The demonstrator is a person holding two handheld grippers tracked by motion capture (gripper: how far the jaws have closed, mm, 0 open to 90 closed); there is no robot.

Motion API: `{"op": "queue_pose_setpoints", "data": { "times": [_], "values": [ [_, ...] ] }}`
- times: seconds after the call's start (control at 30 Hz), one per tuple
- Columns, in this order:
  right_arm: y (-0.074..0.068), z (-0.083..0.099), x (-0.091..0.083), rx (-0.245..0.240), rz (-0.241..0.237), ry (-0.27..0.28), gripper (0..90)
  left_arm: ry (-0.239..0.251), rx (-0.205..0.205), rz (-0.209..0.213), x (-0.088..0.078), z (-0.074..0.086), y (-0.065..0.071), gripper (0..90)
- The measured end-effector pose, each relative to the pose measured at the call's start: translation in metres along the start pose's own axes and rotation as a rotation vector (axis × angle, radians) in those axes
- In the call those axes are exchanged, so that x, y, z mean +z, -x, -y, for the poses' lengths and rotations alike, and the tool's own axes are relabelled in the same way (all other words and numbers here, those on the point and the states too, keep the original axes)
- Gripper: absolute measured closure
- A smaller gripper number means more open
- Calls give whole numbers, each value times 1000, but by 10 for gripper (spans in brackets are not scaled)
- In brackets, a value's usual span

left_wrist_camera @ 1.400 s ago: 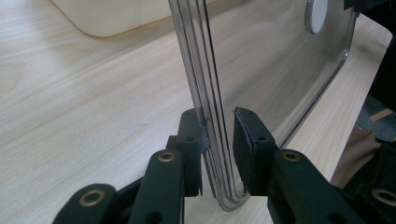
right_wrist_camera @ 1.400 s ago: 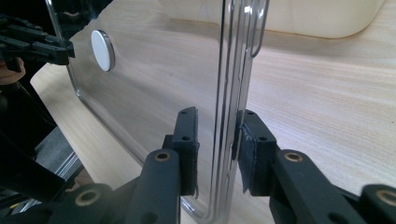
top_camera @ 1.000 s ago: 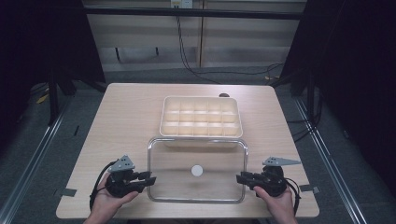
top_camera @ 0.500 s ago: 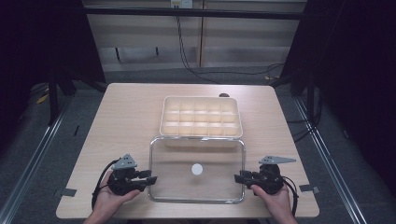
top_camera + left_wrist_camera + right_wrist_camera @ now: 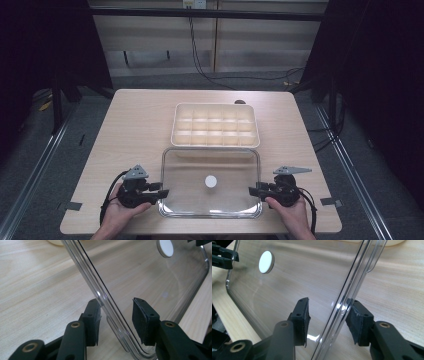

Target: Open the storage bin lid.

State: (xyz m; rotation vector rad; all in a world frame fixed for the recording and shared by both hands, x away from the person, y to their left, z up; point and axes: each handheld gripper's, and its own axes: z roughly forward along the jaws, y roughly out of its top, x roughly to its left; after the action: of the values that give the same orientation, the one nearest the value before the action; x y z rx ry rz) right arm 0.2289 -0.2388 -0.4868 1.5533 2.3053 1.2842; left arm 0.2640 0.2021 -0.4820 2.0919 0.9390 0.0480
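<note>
On the one wooden table sit one cream divided tray at 12 o'clock and one clear lid at 6 o'clock. The tray holds fifteen compartments, three rows of five. The lid carries one white round disc. Two grippers: left gripper at 7 o'clock, right gripper at 5 o'clock

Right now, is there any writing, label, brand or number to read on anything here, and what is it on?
None can be read.
Clear lid: no text; its white disc is blank.
Divided tray: no markings.
Left gripper and right gripper: no lettering on the jaws.
Small tags on the far wall: too small to read.
</note>
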Motion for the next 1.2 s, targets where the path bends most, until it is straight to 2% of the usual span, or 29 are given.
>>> {"op": "queue_pose_setpoints", "data": {
  "times": [0.1,0.23,0.33,0.4,0.53,0.73,0.87,1.03,1.13,1.17,1.2],
  "values": [
    [0,1,3,14,-1,-13,531,-7,-24,14,1,1,-3,579],
    [0,1,5,12,8,-19,517,-23,-16,26,2,1,-4,579],
    [-1,1,6,7,32,-31,491,-37,-9,36,5,0,-6,559],
    [-1,2,7,4,52,-38,457,-42,0,64,8,1,-7,555],
    [1,2,9,13,63,-48,444,-57,7,28,10,0,-5,544],
    [-1,2,10,9,82,-60,428,-68,-12,41,13,0,-8,527],
    [1,3,11,7,94,-46,436,-72,-31,41,15,0,-8,520],
    [3,3,10,32,95,-35,395,-82,-28,47,18,-4,-10,511],
    [4,2,10,31,102,-34,388,-73,-20,36,17,-4,-8,510],
    [5,2,7,23,127,-9,383,-44,-19,22,13,-5,-9,505],
    [5,2,7,23,127,-9,383,-44,-19,22,13,-5,-9,511]
  ]
}}
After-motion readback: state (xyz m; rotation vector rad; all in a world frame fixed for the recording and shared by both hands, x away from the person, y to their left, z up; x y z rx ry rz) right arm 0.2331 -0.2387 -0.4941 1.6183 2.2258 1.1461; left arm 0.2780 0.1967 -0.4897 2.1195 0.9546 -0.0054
